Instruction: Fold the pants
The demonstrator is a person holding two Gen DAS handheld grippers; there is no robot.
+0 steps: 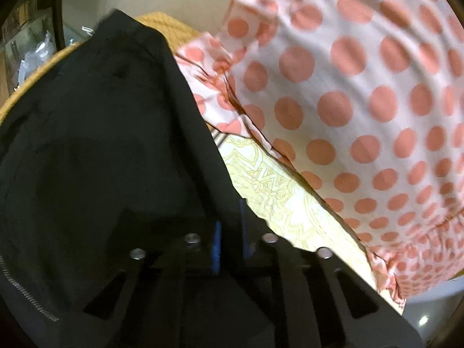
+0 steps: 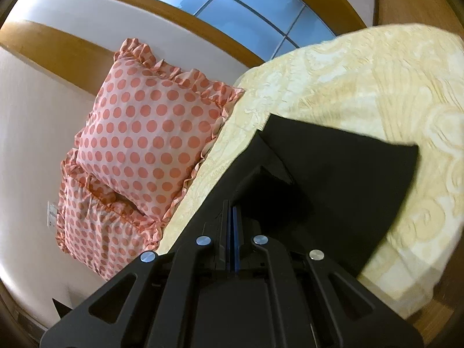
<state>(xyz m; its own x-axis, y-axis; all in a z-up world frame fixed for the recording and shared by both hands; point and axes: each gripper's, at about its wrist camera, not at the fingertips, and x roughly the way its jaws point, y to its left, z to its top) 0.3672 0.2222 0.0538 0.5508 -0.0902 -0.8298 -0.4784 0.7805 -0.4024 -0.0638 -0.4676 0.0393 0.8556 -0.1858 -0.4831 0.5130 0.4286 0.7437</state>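
Black pants fill the left half of the left wrist view, draped over my left gripper, whose blue-padded fingers are shut on the cloth; a zipper shows at the lower left. In the right wrist view the pants lie on the cream patterned bedspread, with one part lifted toward my right gripper. Its fingers are pressed together on the black cloth.
Two polka-dot ruffled pillows lean against the wall at the head of the bed; one pillow is close in the left wrist view. A window and wooden trim are above. A yellow woven surface lies behind the pants.
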